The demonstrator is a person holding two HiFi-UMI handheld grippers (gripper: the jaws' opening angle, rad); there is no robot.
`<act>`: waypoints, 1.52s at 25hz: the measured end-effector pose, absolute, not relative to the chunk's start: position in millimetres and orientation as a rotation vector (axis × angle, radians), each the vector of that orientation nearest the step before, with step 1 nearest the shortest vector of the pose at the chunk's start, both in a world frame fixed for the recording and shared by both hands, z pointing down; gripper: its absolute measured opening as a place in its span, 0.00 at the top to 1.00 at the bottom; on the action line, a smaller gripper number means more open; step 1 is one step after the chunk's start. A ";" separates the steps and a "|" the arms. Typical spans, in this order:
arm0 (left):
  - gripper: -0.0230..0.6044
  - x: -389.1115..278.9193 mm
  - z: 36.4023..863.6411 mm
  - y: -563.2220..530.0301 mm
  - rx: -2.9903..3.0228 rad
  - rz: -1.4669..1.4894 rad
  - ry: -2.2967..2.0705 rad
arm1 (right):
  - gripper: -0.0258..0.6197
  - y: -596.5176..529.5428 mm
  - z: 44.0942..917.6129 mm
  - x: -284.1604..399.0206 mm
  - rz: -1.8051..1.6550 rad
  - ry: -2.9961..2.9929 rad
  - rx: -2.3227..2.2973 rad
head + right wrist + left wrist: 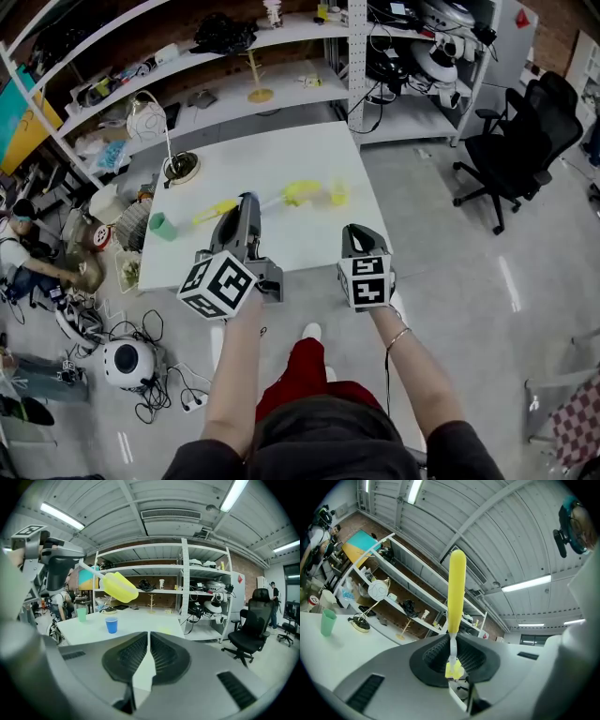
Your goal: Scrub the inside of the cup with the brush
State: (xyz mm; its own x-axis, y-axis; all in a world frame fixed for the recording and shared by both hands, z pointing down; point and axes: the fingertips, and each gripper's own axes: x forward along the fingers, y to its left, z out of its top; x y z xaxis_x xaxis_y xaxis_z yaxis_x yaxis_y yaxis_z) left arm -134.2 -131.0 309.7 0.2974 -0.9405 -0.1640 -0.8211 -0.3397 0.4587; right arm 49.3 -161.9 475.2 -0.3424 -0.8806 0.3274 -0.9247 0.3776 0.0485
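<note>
My left gripper [248, 204] is shut on a brush [300, 192]. The brush's white neck runs out of the jaws to a yellow oval end [457, 588], held over the white table [281, 159]. The right gripper view shows the same brush [120, 587] hanging above the table. A blue cup [111, 625] stands upright on the table, with a green cup [81, 615] further left near the edge. In the head view only the green cup [162, 226] shows. My right gripper [356, 236] hovers at the table's near edge, jaws shut with nothing between them [149, 639].
A gold-based desk lamp [180, 167] stands at the table's far left. Two small yellow objects [216, 211] [337, 194] lie on the table. Shelving [281, 84] runs behind it. A black office chair [520, 141] is to the right. Clutter and a person [28, 262] are on the left floor.
</note>
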 end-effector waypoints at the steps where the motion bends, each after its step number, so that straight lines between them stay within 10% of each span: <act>1: 0.90 -132.6 310.1 -135.1 2.282 -0.594 -1.596 | 0.93 -165.2 477.1 50.0 0.218 -2.340 1.582; 23: 0.90 -112.6 340.9 -252.7 2.247 -0.570 -1.510 | 0.56 -262.7 534.9 47.8 0.476 -2.269 1.510; 38: 0.90 -103.2 361.8 -320.2 2.228 -0.538 -1.454 | 0.52 -322.7 582.2 39.4 0.560 -2.182 1.469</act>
